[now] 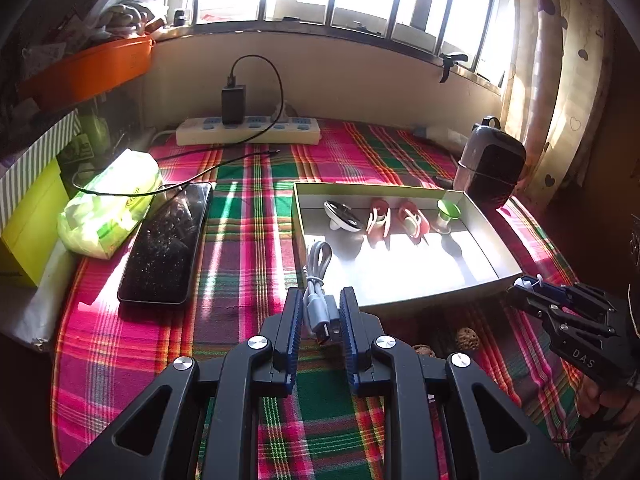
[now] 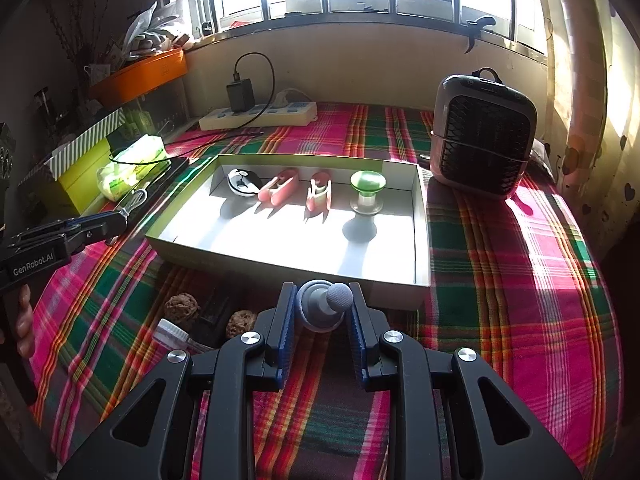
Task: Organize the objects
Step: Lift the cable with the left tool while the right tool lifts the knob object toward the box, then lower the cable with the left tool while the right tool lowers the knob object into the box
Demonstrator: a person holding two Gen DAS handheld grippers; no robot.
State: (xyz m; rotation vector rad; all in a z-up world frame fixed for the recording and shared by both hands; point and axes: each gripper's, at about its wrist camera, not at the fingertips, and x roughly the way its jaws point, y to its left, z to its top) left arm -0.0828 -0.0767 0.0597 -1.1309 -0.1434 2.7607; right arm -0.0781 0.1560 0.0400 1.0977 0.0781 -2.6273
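shallow cardboard box (image 2: 421, 236): front half of floor bare; back row occupied by black-and-white disc (image 2: 242, 181), two pink clips (image 2: 278, 190), green spool (image 2: 367, 191). box right flank: space heater (image 2: 482, 146) at rear, open plaid cloth (image 2: 520, 280) in front. box front: two walnuts (image 2: 182, 308), small jar (image 2: 172, 333). left: phone (image 1: 168, 244), tissue pack (image 1: 110, 204), with open cloth between phone and box.

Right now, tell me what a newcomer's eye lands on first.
The bright pink-and-green plaid cloth covering the table, then the shallow white box at its middle with four small items lined along its far wall. Each gripper is loaded: left gripper holds a coiled grey cable, right gripper a grey knob-shaped piece.
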